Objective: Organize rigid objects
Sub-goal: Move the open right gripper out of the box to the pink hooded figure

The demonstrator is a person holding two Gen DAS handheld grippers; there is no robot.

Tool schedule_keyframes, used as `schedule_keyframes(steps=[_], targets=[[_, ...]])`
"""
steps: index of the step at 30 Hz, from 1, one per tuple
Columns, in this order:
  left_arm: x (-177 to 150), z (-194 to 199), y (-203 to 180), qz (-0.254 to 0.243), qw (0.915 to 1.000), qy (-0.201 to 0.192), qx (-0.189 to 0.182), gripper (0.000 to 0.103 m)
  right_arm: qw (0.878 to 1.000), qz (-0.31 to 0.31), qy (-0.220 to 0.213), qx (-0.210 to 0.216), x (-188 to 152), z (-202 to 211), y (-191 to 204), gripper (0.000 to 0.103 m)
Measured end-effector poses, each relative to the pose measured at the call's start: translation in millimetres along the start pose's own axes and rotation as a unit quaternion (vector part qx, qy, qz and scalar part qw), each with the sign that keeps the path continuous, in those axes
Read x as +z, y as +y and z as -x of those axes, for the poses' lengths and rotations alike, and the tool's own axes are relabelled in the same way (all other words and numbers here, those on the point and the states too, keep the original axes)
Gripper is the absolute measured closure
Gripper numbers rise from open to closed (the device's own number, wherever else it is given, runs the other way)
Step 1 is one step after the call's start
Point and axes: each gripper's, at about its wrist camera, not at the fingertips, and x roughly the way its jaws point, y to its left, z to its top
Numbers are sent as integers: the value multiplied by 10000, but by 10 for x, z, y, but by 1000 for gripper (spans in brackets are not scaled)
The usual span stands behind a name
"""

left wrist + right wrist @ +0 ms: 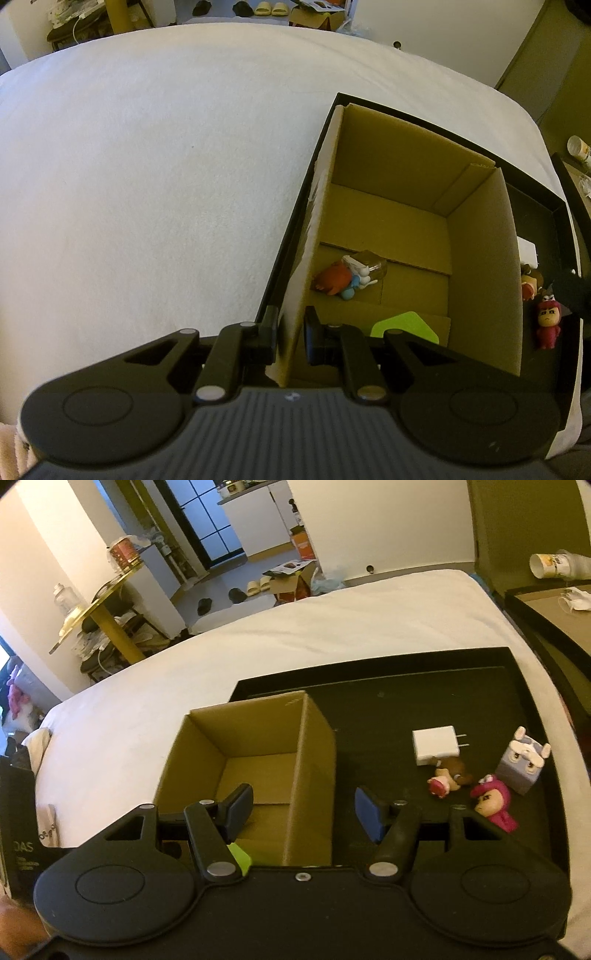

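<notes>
Two grippers working. Left wrist view: left gripper, lower centre, is pinching the cardboard box by its near-left wall, jaws nearly closed on the cardboard, steadying it. Some toys are already lying inside; a green piece is sitting near the pads.

Right wrist view: right gripper, lower centre, is hanging partly open and empty, straddling the box's right wall. Charger, brown figure, pink figure and grey bunny cube are waiting on the black tray, right of frame. Best to keep the box pinned, reach right and centre the jaws on one toy.
</notes>
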Motion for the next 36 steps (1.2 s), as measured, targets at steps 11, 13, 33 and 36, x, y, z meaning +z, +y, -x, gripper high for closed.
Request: schedule_keyframes(steps=[11, 13, 33, 36], targets=[[-11, -12, -17, 18, 10000, -13, 55, 90, 9999, 109, -10, -79, -70, 34, -143, 42], [-11, -11, -17, 13, 10000, -17, 50, 90, 10000, 30, 16, -89, -92, 33, -200, 42], [-9, -10, 26, 36, 9999, -55, 96, 90, 9983, -231, 81, -537, -239, 49, -784, 42], [-9, -9, 25, 34, 9999, -52, 98, 90, 9975, -222, 90, -658, -232, 27, -861, 42]])
